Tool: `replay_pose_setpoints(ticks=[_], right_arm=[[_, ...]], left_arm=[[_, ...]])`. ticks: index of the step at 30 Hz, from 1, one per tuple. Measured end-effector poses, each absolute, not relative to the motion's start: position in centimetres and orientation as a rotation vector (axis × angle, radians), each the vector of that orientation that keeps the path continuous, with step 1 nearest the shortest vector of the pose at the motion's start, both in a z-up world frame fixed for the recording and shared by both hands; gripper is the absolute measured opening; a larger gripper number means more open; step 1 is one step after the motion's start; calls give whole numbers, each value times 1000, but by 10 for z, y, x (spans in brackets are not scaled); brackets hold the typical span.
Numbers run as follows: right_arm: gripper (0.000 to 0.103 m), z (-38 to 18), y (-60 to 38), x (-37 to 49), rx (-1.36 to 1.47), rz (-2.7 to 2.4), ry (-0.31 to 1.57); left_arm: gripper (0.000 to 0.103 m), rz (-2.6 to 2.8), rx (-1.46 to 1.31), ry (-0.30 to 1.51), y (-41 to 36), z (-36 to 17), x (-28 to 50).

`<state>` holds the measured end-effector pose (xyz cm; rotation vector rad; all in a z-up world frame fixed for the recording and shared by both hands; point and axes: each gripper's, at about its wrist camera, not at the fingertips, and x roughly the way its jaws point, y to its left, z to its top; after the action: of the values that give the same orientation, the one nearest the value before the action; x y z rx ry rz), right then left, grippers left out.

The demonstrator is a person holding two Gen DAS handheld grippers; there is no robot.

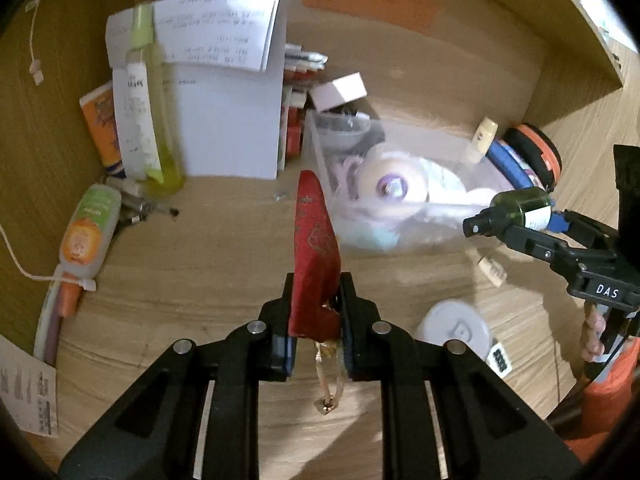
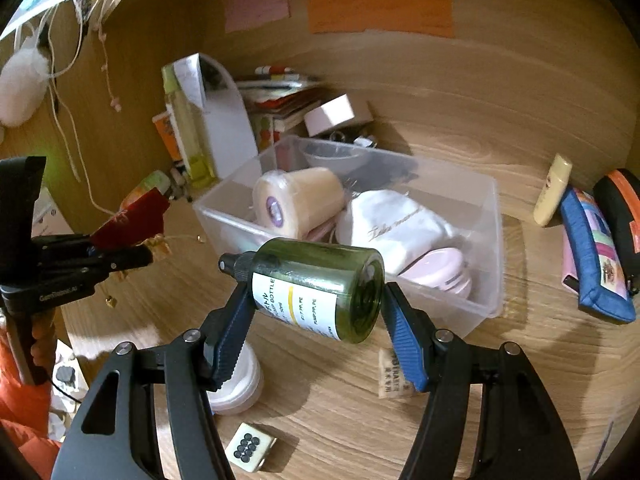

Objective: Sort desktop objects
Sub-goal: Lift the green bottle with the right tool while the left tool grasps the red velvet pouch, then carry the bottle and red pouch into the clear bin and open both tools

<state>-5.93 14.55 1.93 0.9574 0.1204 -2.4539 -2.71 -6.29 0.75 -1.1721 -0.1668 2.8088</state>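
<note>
The left gripper [image 1: 316,316] is clamped tight on a red pouch [image 1: 314,248]. The red pouch stands on its edge between the two fingers and sticks out toward the far side. A little gold cord [image 1: 329,376] hangs down from its near end. The pouch is held up over the wooden counter [image 1: 208,264], just left of the clear box [image 1: 320,152].

The right gripper [image 2: 316,312] is clamped on a dark green bottle [image 2: 316,292]. The bottle lies on its side between the blue finger pads [image 2: 404,340]. Its black cap points left and its round bottom points right. It has a white label with some yellow on it. The bottle is in the air, just near of the clear box's front wall.

The clear box sits in the middle of the counter. Inside it are a cream cup [image 2: 298,202] tipped on its side, a white cloth bag [image 2: 394,224] and a pink round case [image 2: 440,272].

A tall white holder [image 2: 224,128] stands to the far left of the box, and a yellow-green bottle [image 2: 186,128] leans against it. A roll of pink tape [image 2: 336,114] rests behind the box. To the right lie a small cream tube [image 2: 554,190] and a blue pencil case [image 2: 596,256].

On the near side, under the right gripper, are a white round jar [image 2: 240,384], a small tan packet [image 2: 394,376] and a white block with black dots [image 2: 250,446]. Pink, green and orange sticky notes [image 2: 380,12] are stuck on the far wall.
</note>
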Motion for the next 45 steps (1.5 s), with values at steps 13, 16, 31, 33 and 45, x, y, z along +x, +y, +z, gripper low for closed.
replay_pose_setpoints(ticks=[13,16,31,33,45], right_arm=[[61,45,185,-68,871,-2549,66],[61,49,190,-73,861,-2567,69],[61,56,181,-114,885,-2591,109],[61,52,178,-122,911,-2583,104],[61,13,159,-150,1083,-2493,171]], left_arm=[[17,2832,-1045,-158,-37,43,-47],[17,2836,-1004,-143,-29,53,-54],[17,2824,-997,-124,-16,67,-112],[17,2819,-1014,-130,-16,64,-120],[18,2785,-1169,-177,-18,27,-167]])
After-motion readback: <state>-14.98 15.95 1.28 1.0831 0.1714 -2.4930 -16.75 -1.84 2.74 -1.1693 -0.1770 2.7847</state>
